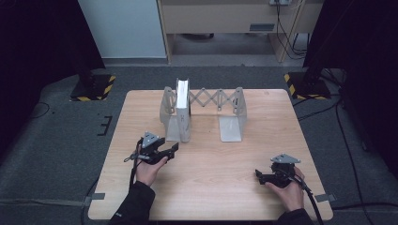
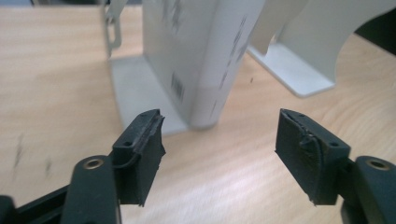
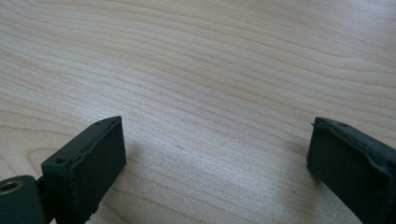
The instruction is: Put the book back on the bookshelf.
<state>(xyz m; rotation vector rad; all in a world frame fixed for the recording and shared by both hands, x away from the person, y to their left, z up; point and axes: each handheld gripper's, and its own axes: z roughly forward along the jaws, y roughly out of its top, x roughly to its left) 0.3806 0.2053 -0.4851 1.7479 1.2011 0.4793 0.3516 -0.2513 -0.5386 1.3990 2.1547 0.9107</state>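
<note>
No wording can be read anywhere from my seat. White book point(image 2: 196, 51), standing in the grey rack point(image 1: 169, 112) ahead of my left gripper point(image 2: 219, 154): one barcode low on its cover, digits too small to make out; rows of dark print along its spine and upper cover, blurred past reading. Stand bases point(image 1: 91, 89) on the floor beyond the table: yellow-and-black hazard stripes, a warning marking without letters

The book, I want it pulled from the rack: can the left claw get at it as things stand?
Probably yes. The left claw is open and empty, facing the upright book, with bare table between them. The rack end plate flanks one side only.
</note>
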